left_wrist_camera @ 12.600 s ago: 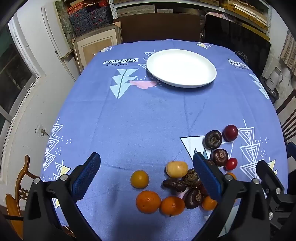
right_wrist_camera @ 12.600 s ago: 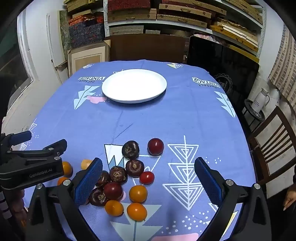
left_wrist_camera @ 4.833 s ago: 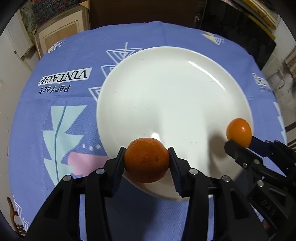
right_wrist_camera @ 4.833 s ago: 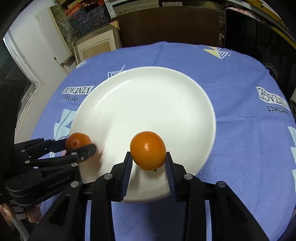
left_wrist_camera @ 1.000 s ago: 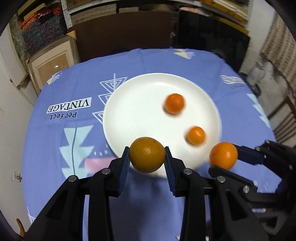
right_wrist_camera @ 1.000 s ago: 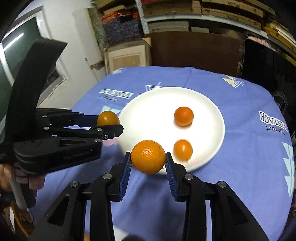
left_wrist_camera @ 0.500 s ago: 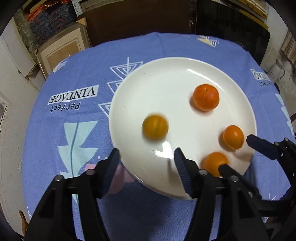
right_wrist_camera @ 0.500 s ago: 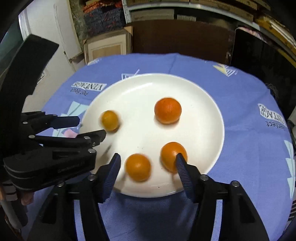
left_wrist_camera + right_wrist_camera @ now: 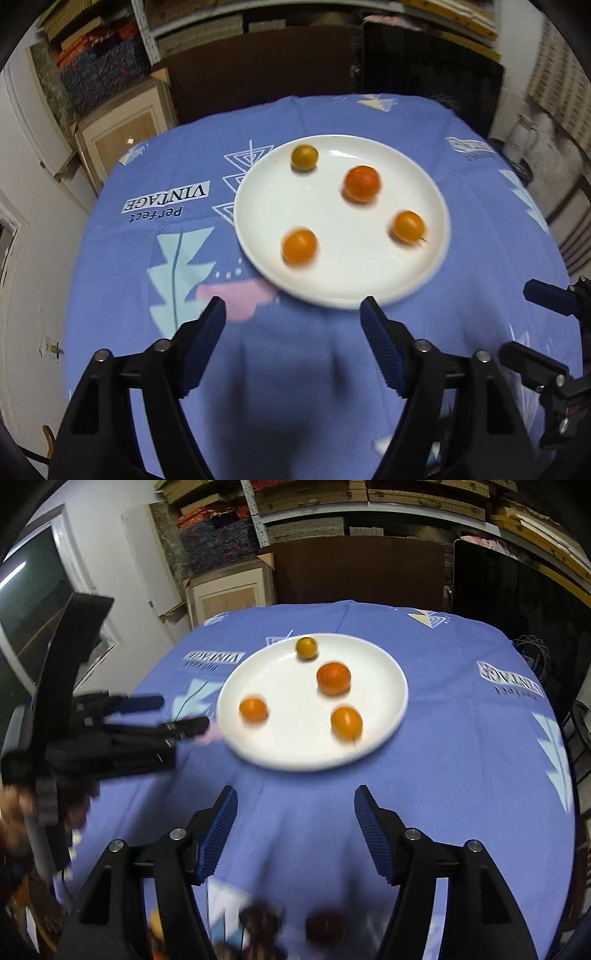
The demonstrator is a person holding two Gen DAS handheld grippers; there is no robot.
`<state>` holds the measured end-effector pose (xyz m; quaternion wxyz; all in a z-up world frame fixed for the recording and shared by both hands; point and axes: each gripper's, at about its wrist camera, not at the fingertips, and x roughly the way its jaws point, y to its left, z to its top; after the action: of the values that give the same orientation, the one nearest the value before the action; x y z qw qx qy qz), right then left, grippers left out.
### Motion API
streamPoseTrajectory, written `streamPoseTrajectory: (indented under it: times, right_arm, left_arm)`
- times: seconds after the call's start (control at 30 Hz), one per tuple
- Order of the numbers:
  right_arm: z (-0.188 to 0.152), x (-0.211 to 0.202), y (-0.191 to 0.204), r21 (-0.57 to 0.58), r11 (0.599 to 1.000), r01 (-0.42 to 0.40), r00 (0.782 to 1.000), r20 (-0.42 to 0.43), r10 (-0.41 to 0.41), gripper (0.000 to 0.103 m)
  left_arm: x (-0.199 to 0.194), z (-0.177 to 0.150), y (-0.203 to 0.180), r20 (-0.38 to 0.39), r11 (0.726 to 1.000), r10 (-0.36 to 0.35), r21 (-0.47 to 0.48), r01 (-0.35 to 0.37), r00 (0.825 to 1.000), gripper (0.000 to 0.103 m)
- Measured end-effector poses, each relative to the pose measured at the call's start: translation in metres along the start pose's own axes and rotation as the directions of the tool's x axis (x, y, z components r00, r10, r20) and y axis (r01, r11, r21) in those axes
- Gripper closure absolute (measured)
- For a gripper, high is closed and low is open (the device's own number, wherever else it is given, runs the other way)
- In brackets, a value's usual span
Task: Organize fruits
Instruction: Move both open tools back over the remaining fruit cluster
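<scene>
A round table under a blue cloth (image 9: 295, 369) printed with pale trees, triangles and "VINTAGE" labels fills both views. Behind it stand shelves (image 9: 332, 502) stacked with boxes and fabric, and a dark wooden panel (image 9: 266, 74).

On the far half of the cloth sits a white plate (image 9: 332, 284), seen too in the right wrist view (image 9: 303, 753). Four orange fruits lie on it, all apart from one another. The biggest orange (image 9: 362, 183) sits toward the plate's far right. A second one (image 9: 299, 246) lies near the near-left rim, a third (image 9: 408, 226) near the right rim with a short stem poking out, and the smallest, yellowish one (image 9: 304, 157) right at the far rim.

The left gripper (image 9: 291, 347) hangs over bare cloth just short of the plate, its blue-padded jaws spread wide with nothing between them. The right gripper (image 9: 295, 823) is likewise released and empty, on the near side of the plate. Each gripper shows at the edge of the other's view.

At the bottom of the right wrist view, blurred dark fruits (image 9: 258, 923) and a reddish one (image 9: 327, 925) lie on the cloth below the right gripper, with an orange one (image 9: 157, 923) partly hidden behind its left finger. None of these is on the plate.
</scene>
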<state>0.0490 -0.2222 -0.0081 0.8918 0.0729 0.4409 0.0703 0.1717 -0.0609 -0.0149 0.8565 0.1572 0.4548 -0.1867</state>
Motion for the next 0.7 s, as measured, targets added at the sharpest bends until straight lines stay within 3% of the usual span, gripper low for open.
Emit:
streamPoseTrajectory:
  times: [0.13,0.3,0.4,0.53,0.63,0.7]
  right_arm:
    - [-0.062,-0.032,0.019,-0.092,0.996,0.014,1.0,-0.019,-0.016,0.031]
    - [-0.13,-0.048,0.046,-0.15,0.989,-0.018,0.996,-0.089,0.005,0.031]
    - [-0.142,-0.037,0.075,-0.243,0.969,-0.034,0.995,-0.103,0.009,0.031]
    - [-0.13,-0.007,0.115,-0.334,0.94,-0.071,0.994,-0.104,0.038,0.031]
    - [-0.118,0.018,0.132,-0.408,0.912,-0.04,0.995,-0.097,0.0,0.031]
    - [-0.099,0.031,0.135,-0.416,0.909,-0.016,0.999,-0.049,-0.005,0.027]
  left_arm:
    - [-0.041,-0.048,-0.002,0.028,0.999,-0.03,0.037,0.029,0.999,0.022]
    - [-0.068,-0.111,0.0,-0.003,0.998,-0.052,0.036,0.052,0.999,0.02]
    - [-0.069,-0.14,0.015,-0.045,0.999,-0.048,-0.025,0.047,0.998,0.02]
    - [-0.068,-0.167,0.043,-0.098,0.991,-0.032,-0.135,0.018,0.995,0.02]
    - [-0.079,-0.179,0.055,-0.093,0.986,-0.006,-0.169,-0.009,0.996,0.02]
    - [-0.084,-0.186,0.056,-0.089,0.984,-0.001,-0.177,-0.014,0.996,0.02]
